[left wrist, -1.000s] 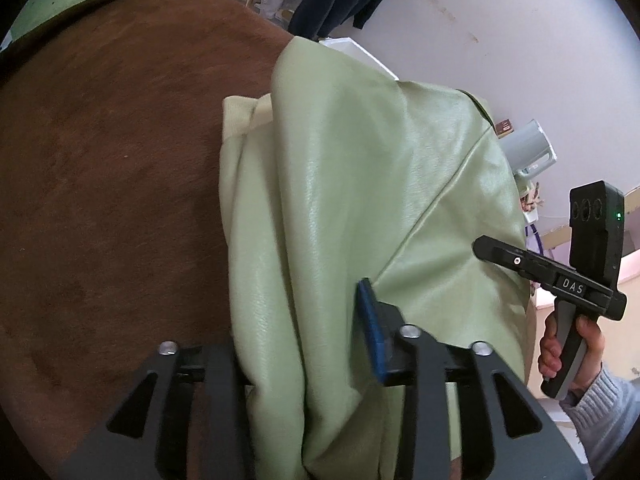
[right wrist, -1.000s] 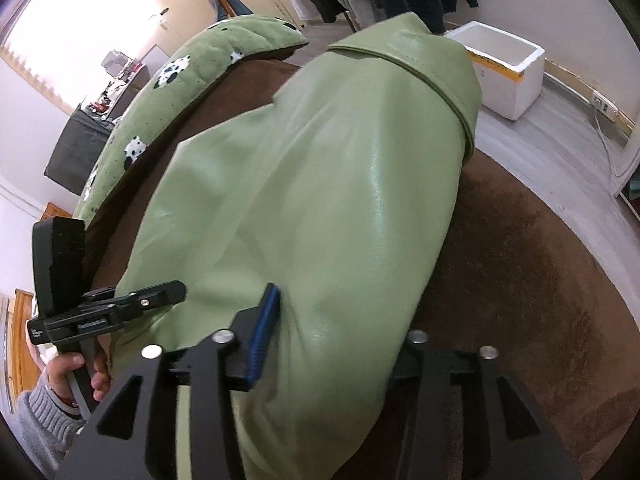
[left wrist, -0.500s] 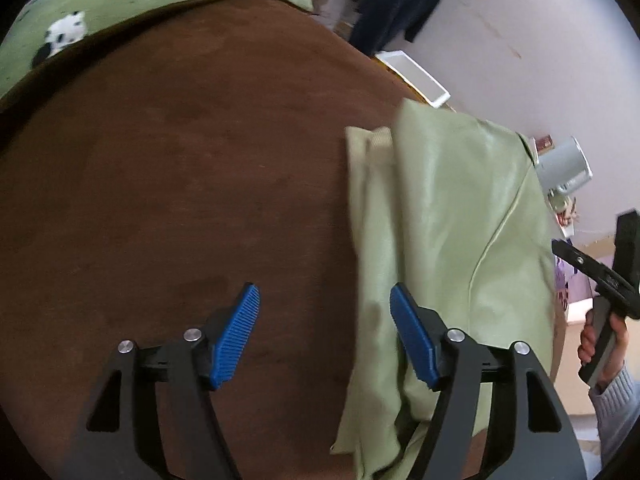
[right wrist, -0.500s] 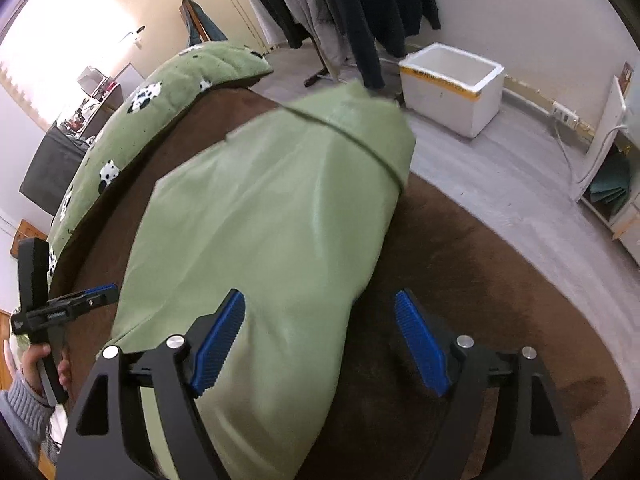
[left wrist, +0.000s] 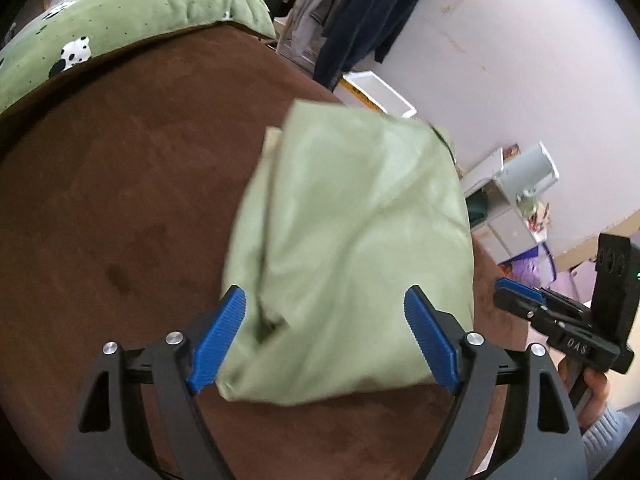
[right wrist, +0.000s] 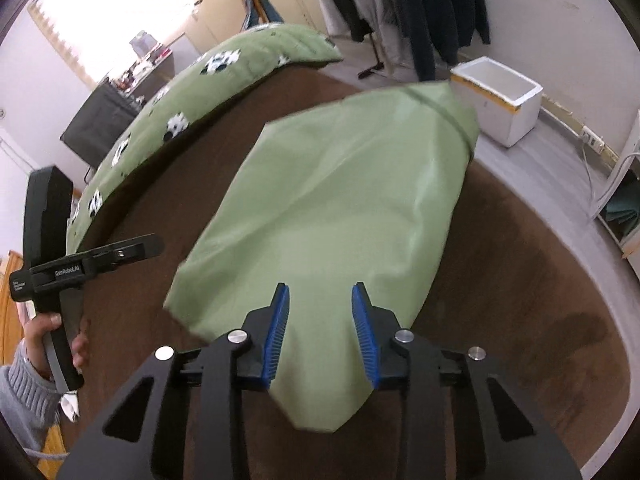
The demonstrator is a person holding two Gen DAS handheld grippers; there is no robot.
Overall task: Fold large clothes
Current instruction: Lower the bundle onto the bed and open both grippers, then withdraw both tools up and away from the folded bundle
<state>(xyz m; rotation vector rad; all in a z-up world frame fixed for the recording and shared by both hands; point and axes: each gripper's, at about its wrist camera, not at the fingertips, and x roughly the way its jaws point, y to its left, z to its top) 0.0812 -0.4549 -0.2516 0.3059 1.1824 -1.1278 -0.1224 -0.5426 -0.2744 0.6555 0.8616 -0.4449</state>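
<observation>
Both grippers had let go of the folded green garment [left wrist: 352, 248] and pulled up and back from it since the earlier frames, so more of the brown bed cover [left wrist: 120, 208] showed around it. Left to right in my left wrist view: the panda-print quilt [left wrist: 120, 12] lay at the far left edge of the bed; the garment lay ahead of and below the left gripper [left wrist: 326, 320], flat on the brown cover, its near edge showing between the fingertips. Those jaws had just been opening and stood wide, pads clear of the cloth, gripping nothing. Further right, the right gripper [left wrist: 516, 292] hung just off the garment's right edge.

In my right wrist view, left to right: the left gripper [right wrist: 148, 245] was held in a hand [right wrist: 64, 332] beside the garment's left edge; the garment [right wrist: 340, 216] ran away from the right gripper [right wrist: 320, 332], long axis pointing ahead toward its collar end, near tip below the jaws. These jaws had just been closing and stood narrow but parted, with nothing pinched. I judged both tools about equally near the near end, one at each side. Far right on the floor, the white foam box [right wrist: 500, 96] stood open; I could not tell what it held.
</observation>
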